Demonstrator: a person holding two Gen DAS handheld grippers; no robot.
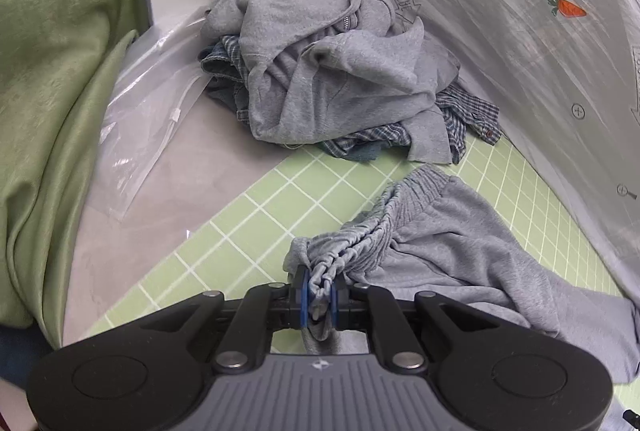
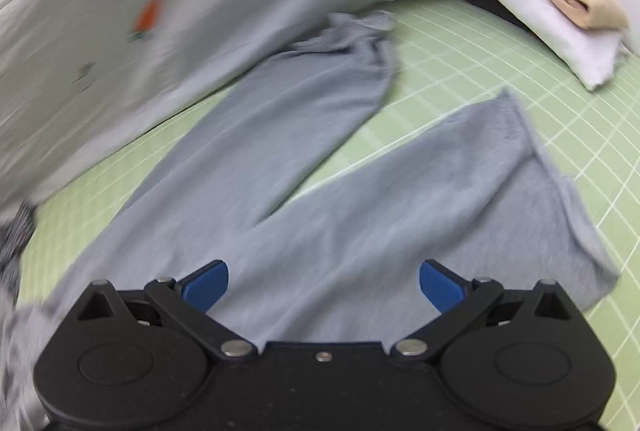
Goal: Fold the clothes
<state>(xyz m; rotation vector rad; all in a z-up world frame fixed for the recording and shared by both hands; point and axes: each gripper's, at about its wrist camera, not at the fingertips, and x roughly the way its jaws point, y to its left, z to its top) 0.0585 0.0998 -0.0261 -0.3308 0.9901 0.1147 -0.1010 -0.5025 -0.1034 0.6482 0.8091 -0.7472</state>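
Left gripper of mine is clamped on the bunched elastic waistband of the grey sweatpants, which lie across the green grid mat on the counter. My right gripper hangs over the pants' seat with jaws spread wide, nothing between them, both legs stretching toward the mat's far edge. Unfolded clothes pile sits at the counter's back corner.
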